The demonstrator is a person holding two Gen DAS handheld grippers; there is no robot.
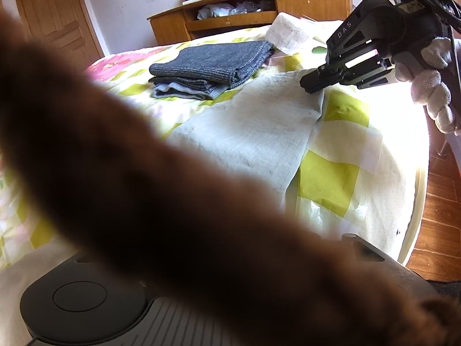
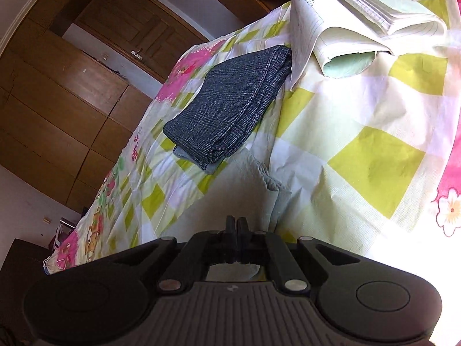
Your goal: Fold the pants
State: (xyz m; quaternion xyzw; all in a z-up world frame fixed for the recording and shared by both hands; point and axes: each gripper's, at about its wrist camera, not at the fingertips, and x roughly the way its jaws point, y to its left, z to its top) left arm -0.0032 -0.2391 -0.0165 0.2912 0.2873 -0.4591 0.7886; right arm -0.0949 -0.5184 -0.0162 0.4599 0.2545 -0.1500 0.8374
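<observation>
Pale, off-white pants (image 1: 253, 132) lie spread on the checked bedsheet (image 1: 331, 178). In the left wrist view my right gripper (image 1: 308, 82) is shut on their far corner, held by a white-gloved hand (image 1: 429, 86). The right wrist view shows its fingers closed together (image 2: 236, 225), with the pale pants (image 2: 245, 190) bunched in front of them. A blurred brown fuzzy band (image 1: 173, 201) crosses the left lens and hides my left gripper's fingers; only its body (image 1: 80, 302) shows.
A stack of folded dark denim pants (image 1: 213, 60) (image 2: 230, 103) sits farther back on the bed. Beside it lie loose papers and a notebook (image 2: 360, 28). A wooden cabinet (image 1: 245, 8) stands behind; the bed edge (image 1: 415, 173) drops to a wooden floor at right.
</observation>
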